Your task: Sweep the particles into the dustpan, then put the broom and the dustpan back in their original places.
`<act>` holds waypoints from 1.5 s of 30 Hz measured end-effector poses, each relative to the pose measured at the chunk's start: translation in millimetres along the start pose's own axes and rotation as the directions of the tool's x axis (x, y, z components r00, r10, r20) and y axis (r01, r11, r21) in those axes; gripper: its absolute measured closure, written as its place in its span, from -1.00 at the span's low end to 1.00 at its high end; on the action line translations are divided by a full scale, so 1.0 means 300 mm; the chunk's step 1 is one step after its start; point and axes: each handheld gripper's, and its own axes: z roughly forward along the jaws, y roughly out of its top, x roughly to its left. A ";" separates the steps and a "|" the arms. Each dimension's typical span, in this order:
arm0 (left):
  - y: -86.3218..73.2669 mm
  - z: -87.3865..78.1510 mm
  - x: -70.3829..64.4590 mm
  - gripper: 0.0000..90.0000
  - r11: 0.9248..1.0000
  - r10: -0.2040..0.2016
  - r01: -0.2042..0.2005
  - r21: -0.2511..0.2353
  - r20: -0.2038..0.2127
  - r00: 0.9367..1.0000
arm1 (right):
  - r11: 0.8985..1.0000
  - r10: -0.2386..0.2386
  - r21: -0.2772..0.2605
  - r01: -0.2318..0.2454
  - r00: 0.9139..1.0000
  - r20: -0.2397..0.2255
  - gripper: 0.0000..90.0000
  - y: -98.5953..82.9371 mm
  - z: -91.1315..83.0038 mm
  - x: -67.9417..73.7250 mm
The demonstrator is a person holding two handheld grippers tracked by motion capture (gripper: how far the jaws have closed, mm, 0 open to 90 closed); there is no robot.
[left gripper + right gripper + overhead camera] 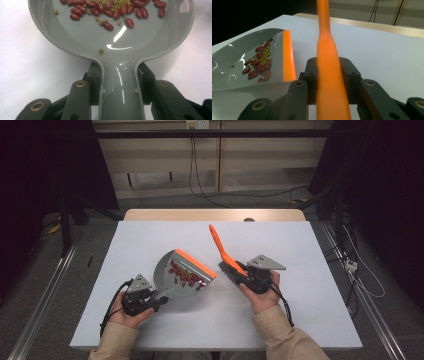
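Lying in the grey dustpan (182,275) are red beans (186,274) mixed with small green ones, gathered toward its orange lip (196,263); the pan is sitting left of centre on the white desk (150,240), and none are showing loose on the desk around it. The left gripper (156,301) is clamping the pan's grey handle (121,92) between its closed jaws, seen plainly in the left gripper view. The right gripper (239,274) is closing tight on the orange brush (223,251), whose handle is pointing up and away over the desk while the dark bristles (229,270) are hanging just beside the pan's lip.

Judging by this, the sweeping looks finished and the pan is being lifted or about to be carried off. Doing that well is a matter of keeping the lip higher than the handle end, since the beans are resting close to the open edge and a forward tilt would be spilling them. The brush is best kept apart from the lip.

Bare desk is lying open beyond and to the right; the near edge is running close under both hands, so room is widest going forward.
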 end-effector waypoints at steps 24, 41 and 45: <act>-0.026 -0.001 0.115 0.42 0.984 -0.173 0.176 0.000 -0.200 0.964 | 1.000 0.019 -0.007 -0.018 0.995 0.093 0.57 -0.013 -0.076 -0.128; -0.011 0.039 0.188 0.42 0.964 -0.250 0.266 0.018 -0.294 0.923 | 1.000 0.022 -0.002 -0.022 0.994 0.104 0.57 -0.016 -0.081 -0.150; 0.001 0.053 0.196 0.42 0.961 -0.255 0.274 0.016 -0.321 0.912 | 1.000 0.023 -0.003 -0.023 0.993 0.112 0.57 -0.018 -0.084 -0.163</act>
